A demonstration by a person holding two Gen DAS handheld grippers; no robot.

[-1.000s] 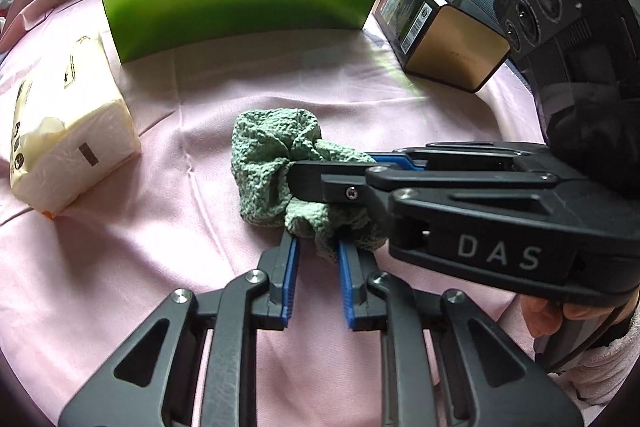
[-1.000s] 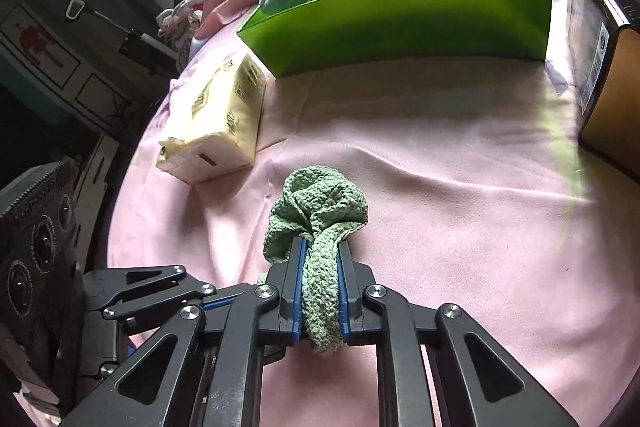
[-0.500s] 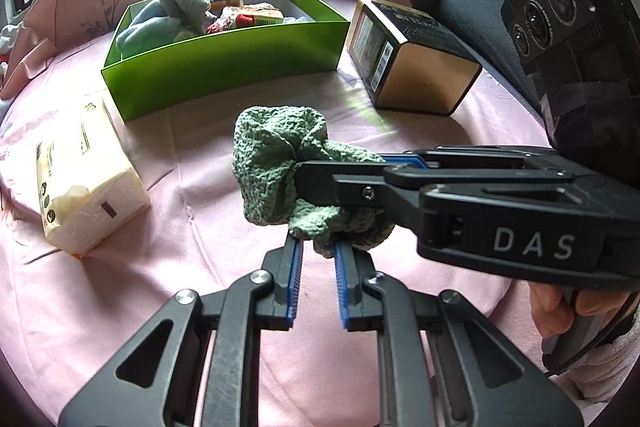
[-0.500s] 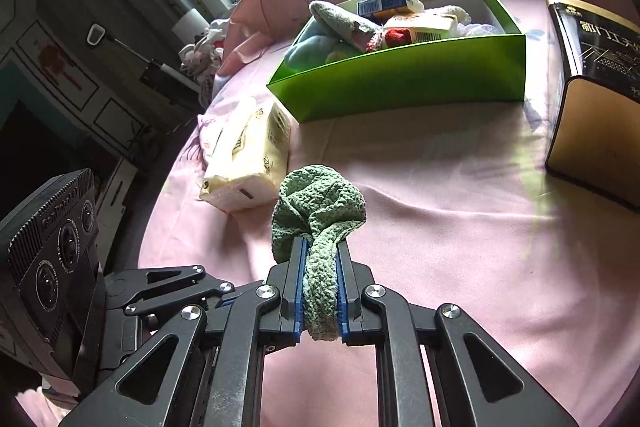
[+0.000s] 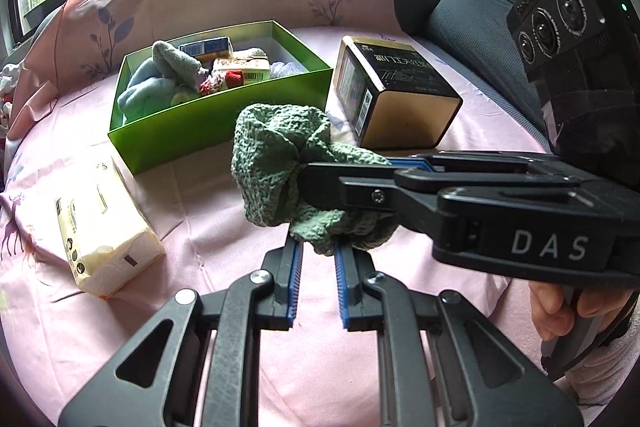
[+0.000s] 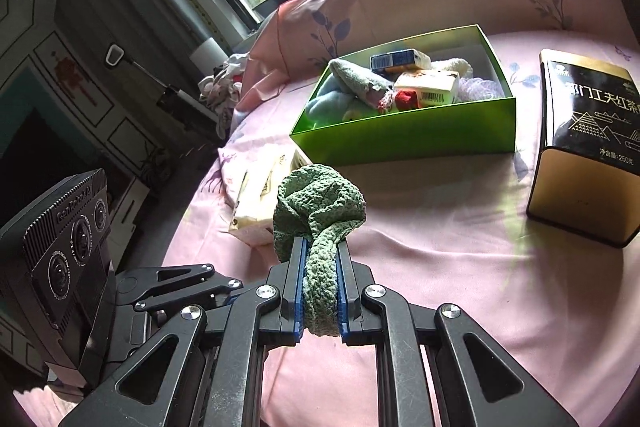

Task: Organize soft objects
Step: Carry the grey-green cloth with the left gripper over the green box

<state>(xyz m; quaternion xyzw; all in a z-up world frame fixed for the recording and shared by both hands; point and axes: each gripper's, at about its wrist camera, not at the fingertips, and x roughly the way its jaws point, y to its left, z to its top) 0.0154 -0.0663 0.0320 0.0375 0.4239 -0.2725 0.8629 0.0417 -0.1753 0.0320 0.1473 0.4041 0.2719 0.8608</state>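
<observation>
While it hangs clear of the pink sheet point(image 5: 224, 259), these notes apply.
Cloth: green knitted cloth point(image 6: 320, 203), bunched; likely light, limp, not fragile, best pinched at a thick fold.
Right gripper point(image 6: 320, 291): clamped on the cloth's twisted tail.
Left gripper point(image 5: 316, 267): jaws narrow, nipping the cloth's lower edge, directly beneath the bundle.
Destination: green box point(image 5: 224, 131), beyond, already holding soft things.

left gripper point(image 5: 316, 253): black, blue pads, silver screws | right gripper point(image 6: 322, 259): same, white "DAS"
</observation>
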